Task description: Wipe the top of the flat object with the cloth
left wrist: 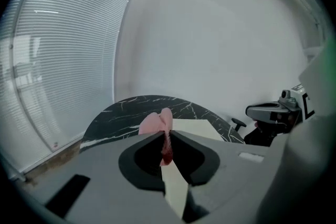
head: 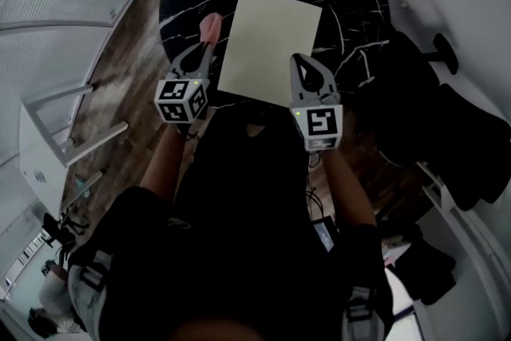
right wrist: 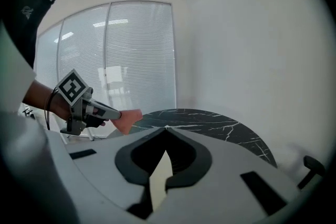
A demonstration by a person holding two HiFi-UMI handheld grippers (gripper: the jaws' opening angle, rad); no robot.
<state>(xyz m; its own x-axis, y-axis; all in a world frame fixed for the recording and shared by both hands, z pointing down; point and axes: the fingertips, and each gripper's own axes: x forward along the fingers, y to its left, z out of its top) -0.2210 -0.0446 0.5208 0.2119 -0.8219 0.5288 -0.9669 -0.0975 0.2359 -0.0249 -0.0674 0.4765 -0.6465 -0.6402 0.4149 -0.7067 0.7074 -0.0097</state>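
Partly hidden, pink cloth (left wrist: 155, 123) is clamped by jaws of left gripper (left wrist: 167, 136); right gripper (right wrist: 166, 129) jaws meet empty

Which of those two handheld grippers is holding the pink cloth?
The left gripper: the cloth is pinched in its jaws. The right gripper is shut on nothing.

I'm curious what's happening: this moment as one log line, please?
left gripper: shut on pink cloth | right gripper: shut, empty | pink cloth: beside cream sheet
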